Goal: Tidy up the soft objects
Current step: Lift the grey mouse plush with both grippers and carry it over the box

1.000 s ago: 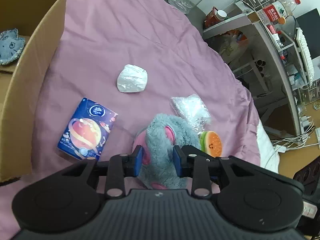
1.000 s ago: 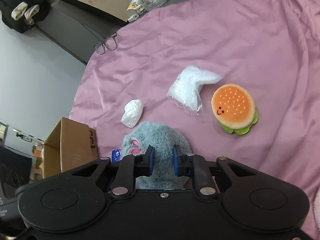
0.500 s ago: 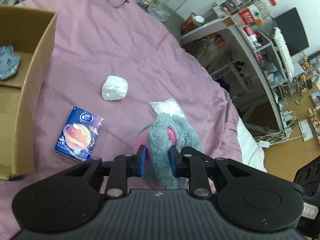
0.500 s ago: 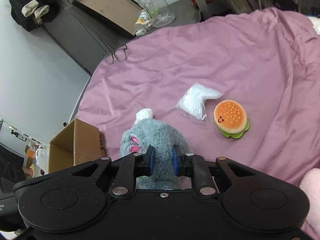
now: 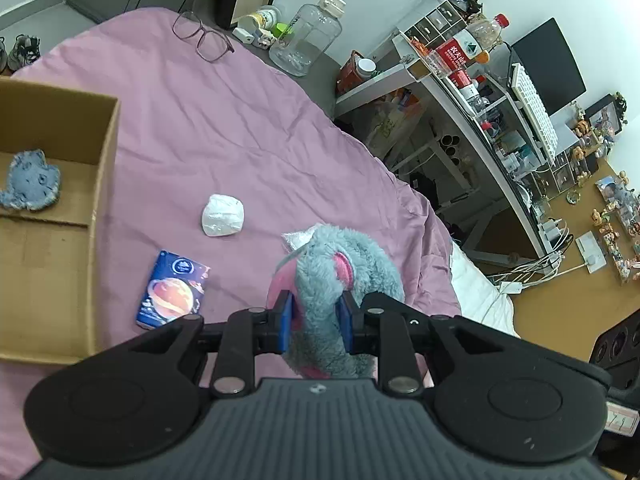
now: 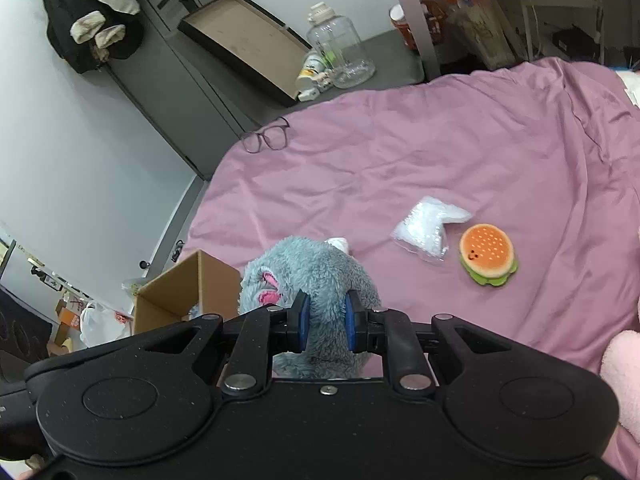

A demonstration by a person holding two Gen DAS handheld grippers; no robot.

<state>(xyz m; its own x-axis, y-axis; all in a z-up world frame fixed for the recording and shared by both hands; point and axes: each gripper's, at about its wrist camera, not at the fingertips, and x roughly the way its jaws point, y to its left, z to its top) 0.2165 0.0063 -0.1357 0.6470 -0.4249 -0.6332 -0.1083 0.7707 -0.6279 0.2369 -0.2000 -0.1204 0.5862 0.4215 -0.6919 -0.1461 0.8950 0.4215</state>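
Both grippers are shut on one grey plush toy with pink ears, held above the pink bedsheet. My left gripper (image 5: 315, 322) squeezes the plush (image 5: 340, 264) between blue pads. My right gripper (image 6: 323, 322) grips the same plush (image 6: 308, 276). An open cardboard box (image 5: 102, 184) lies to the left, with a grey-blue plush (image 5: 30, 180) inside; the box also shows in the right wrist view (image 6: 192, 284). A burger plush (image 6: 487, 254), a clear plastic bag (image 6: 426, 228), a white wad (image 5: 223, 215) and a blue tissue pack (image 5: 173, 294) lie on the bed.
Glasses (image 5: 206, 38) lie at the bed's far edge. A clear jug (image 5: 306, 40) stands on the floor beyond. A cluttered desk and shelves (image 5: 480, 100) stand to the right. Something soft and pink (image 6: 622, 368) sits at the right edge of the right wrist view.
Both grippers have risen with the grey plush, lifting it off the bed. The objects on the sheet look smaller and farther, and more of the room has come into view.
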